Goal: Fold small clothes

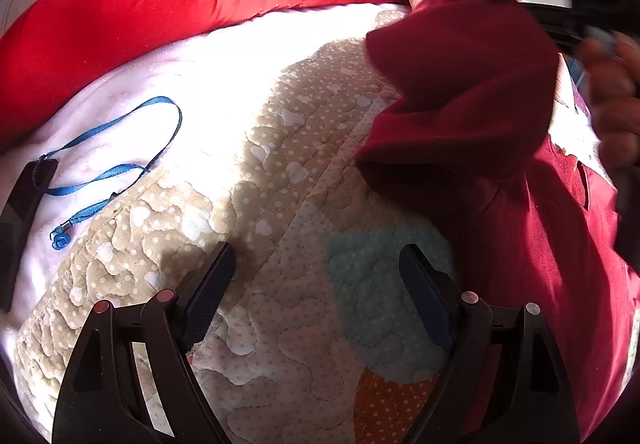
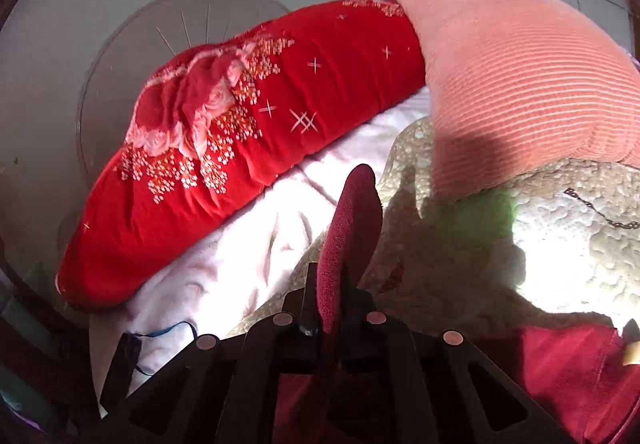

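- Blue strap [image 1: 116, 148] lies looped at the left edge of the bed, on the white fleece blanket [image 1: 208, 84], well clear of my work.
- Behind it a red pillow [image 1: 180, 4] runs along the far edge of the bed, with a pink ribbed cushion [image 2: 520, 84] beside it toward the far right corner.
- My left gripper [image 1: 316, 280] hangs over the middle of the quilt [image 1: 280, 184], its jaws wide apart and nothing between them.
- Just right of that claw sits the maroon garment [image 1: 540, 244], spread along the right edge of the bed, with one flap raised above the quilt.
- My right gripper [image 2: 340, 296] is clamped on that flap: the jaws are pinched tight, and a tongue of maroon cloth stands up between the pads in the right wrist view.
- The cloth looks like soft, light, fuzzy knit or fleece. I judge it will drape and sag wherever it is unsupported, and it should not slip much against the pads.
- The lifted flap hangs limp from a single pinch, so I expect it to twist or bunch as it goes across.
- For a clean fold I would take the near free edge or hem with my open left claw, level with the right one's hold, so both corners travel together.
- The garment's far right side is hidden behind my hand [image 1: 612, 104], so I cannot tell how it lies there.
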A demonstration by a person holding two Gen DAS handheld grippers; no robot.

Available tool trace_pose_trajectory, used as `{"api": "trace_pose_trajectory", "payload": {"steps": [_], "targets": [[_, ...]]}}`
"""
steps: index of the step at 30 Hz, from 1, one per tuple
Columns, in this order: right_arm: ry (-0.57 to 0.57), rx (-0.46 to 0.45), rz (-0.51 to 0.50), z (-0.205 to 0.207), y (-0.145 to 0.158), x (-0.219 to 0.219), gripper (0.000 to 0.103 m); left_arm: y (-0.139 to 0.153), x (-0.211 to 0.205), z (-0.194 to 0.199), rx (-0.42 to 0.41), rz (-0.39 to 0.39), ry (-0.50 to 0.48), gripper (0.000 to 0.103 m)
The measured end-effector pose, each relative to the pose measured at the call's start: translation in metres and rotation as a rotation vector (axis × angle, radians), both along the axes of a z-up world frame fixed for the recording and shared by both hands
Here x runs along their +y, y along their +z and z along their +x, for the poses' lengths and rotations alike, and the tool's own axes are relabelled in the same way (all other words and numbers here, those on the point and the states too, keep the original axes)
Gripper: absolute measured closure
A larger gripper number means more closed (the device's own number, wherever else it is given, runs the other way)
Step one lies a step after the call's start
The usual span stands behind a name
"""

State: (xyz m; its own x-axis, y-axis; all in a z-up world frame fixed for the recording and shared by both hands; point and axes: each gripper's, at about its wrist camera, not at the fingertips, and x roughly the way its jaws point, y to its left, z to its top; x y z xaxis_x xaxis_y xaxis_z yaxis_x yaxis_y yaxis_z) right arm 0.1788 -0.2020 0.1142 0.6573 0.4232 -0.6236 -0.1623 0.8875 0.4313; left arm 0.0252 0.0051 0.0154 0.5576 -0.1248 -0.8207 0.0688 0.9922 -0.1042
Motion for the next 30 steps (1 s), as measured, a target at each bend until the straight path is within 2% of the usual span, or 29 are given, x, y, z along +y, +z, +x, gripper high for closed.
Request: {"api": "trace_pose_trajectory", "payload": {"steps": [4,7,10,13,14,15,16,18,20,21,23,25,28,30], "targets": [[-0.178,-0.11,-0.112,-0.086,0.041,-0.073,0.097,0.003,0.002,-0.002,-0.016,-0.007,0.018,0.019],[-0.303,-0.106,-0.203,-0.148,0.036,-0.114,0.097,0.005,0.004,-0.005,-0.033,-0.015,0.025,0.019],[-0.4,-0.007,-0.294,-0.187,0.0,-0.137,0.097,0.007,0.0,-0.009,-0.052,-0.013,0.016,0.019],[-0.433,0.185,-0.339,-0.199,-0.048,-0.163,0.092,0.011,-0.007,-0.015,-0.074,-0.008,-0.007,0.019],[-0.43,0.232,-0.331,-0.204,-0.057,-0.17,0.092,0.012,-0.009,-0.016,-0.081,-0.005,-0.015,0.019],[-0.44,0.234,-0.299,-0.216,-0.06,-0.178,0.091,0.013,-0.011,-0.019,-0.088,-0.002,-0.022,0.019],[-0.458,0.218,-0.285,-0.229,-0.058,-0.186,0.089,0.015,-0.012,-0.019,-0.095,-0.003,-0.031,0.019],[-0.511,0.179,-0.336,-0.253,-0.047,-0.195,0.069,0.017,-0.013,-0.021,-0.105,-0.022,-0.052,0.019],[-0.564,0.128,-0.373,-0.269,-0.029,-0.204,0.06,0.017,-0.016,-0.02,-0.106,-0.041,-0.071,0.019],[-0.576,0.106,-0.378,-0.273,-0.02,-0.205,0.059,0.016,-0.018,-0.019,-0.105,-0.044,-0.081,0.019],[-0.561,0.057,-0.36,-0.272,-0.002,-0.202,0.059,0.017,-0.026,-0.018,-0.11,-0.036,-0.098,0.019],[-0.459,0.024,-0.318,-0.253,0.008,-0.188,0.057,0.016,-0.036,-0.015,-0.116,-0.014,-0.115,0.019],[-0.261,0.026,-0.264,-0.21,0.003,-0.149,0.054,0.014,-0.046,-0.014,-0.118,0.015,-0.143,0.019],[-0.159,0.045,-0.314,-0.181,-0.011,-0.119,0.044,0.01,-0.049,-0.012,-0.113,0.035,-0.151,0.019]]}}
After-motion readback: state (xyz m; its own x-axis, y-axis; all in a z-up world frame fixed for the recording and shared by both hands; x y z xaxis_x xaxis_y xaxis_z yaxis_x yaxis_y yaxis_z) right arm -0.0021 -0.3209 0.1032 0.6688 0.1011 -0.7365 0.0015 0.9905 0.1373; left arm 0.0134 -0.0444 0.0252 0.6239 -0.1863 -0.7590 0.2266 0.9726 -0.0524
